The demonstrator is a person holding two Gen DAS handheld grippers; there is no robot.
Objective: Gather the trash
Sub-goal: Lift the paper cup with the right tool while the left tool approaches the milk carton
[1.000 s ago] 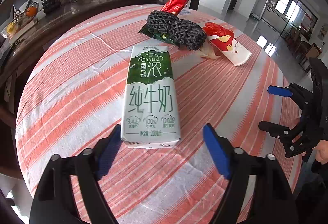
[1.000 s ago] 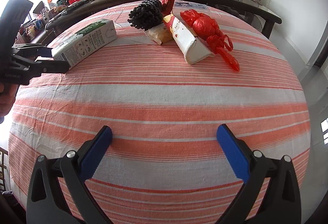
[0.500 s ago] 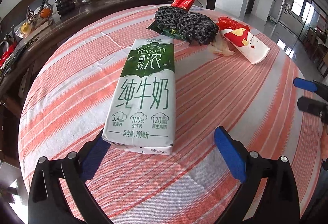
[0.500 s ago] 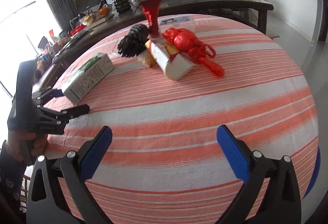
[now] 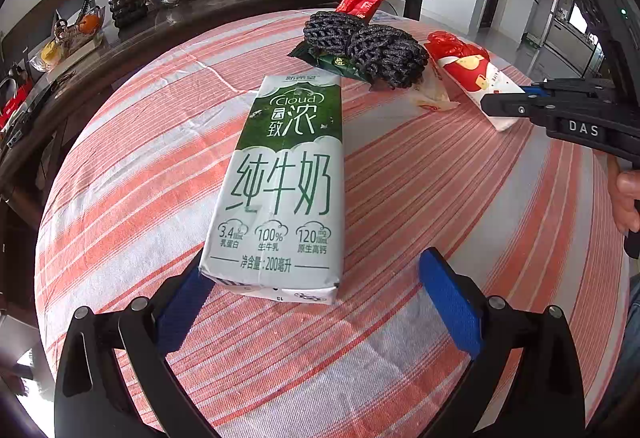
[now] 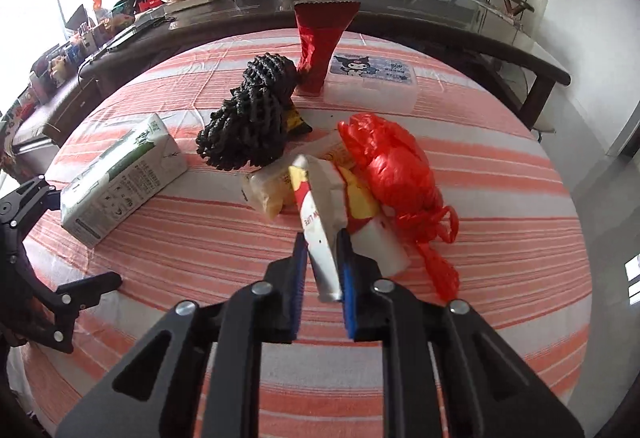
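**Paper cup pinched, milk carton waiting**

The right gripper [image 6: 322, 270] has just closed on the flattened paper cup [image 6: 320, 213], centre frame: light, crushable, best held by its rim. The left gripper [image 5: 320, 294], jaws wide, brackets the stiff milk carton [image 5: 286, 181]. A red bag [image 6: 394, 173] and black mesh [image 6: 248, 121] crowd the cup.

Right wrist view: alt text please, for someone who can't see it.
The right claw has just closed on the near end of a flattened white-and-red paper cup lying on a table with a striped tablecloth. Beside the cup sit a red plastic bag, black foam netting and a milk carton, with the open left claw at the frame's left edge.
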